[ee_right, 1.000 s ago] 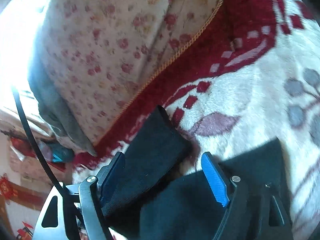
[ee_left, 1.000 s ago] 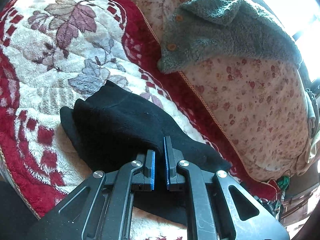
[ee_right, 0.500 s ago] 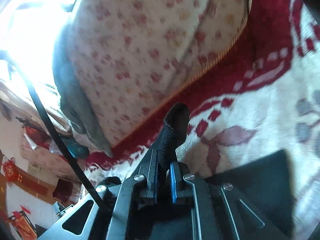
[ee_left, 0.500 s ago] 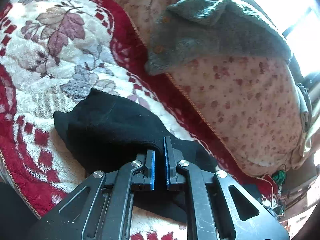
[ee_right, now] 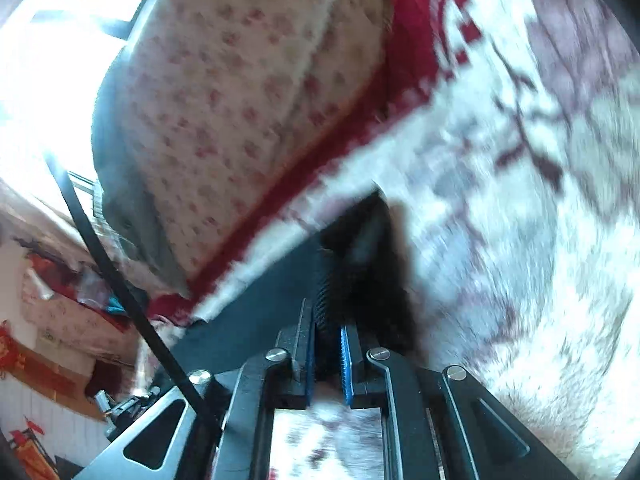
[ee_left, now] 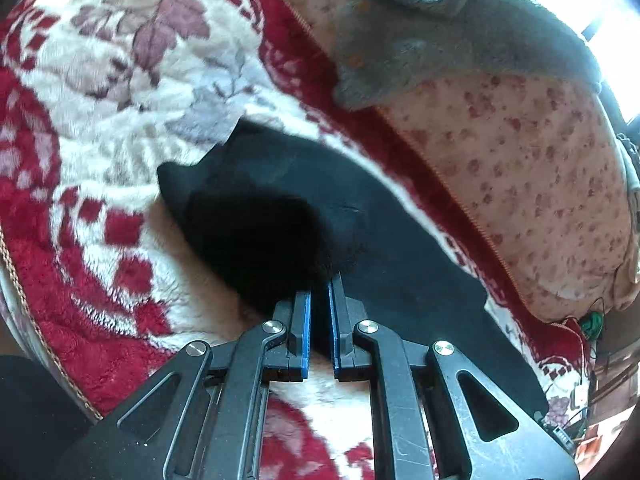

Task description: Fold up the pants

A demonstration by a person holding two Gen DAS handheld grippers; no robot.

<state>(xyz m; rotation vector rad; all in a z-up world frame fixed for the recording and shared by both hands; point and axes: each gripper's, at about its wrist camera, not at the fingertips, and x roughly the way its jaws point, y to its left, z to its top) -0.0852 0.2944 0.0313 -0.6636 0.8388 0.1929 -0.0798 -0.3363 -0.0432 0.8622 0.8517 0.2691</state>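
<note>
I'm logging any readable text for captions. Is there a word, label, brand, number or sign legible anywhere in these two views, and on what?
None can be read.
Black pants: no label or print shows.
Red floral blanket: pattern only.
Red wall hangings at the right wrist view's edge: too small and blurred to tell whether they carry writing.

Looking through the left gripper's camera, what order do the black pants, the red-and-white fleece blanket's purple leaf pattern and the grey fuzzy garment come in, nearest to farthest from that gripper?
1. Black pants: pinched in the left gripper, spreading ahead of it.
2. Purple leaf pattern on the red-and-white fleece blanket: farther up, to the left.
3. Grey fuzzy garment: top right, draped over the floral cushion.
</note>
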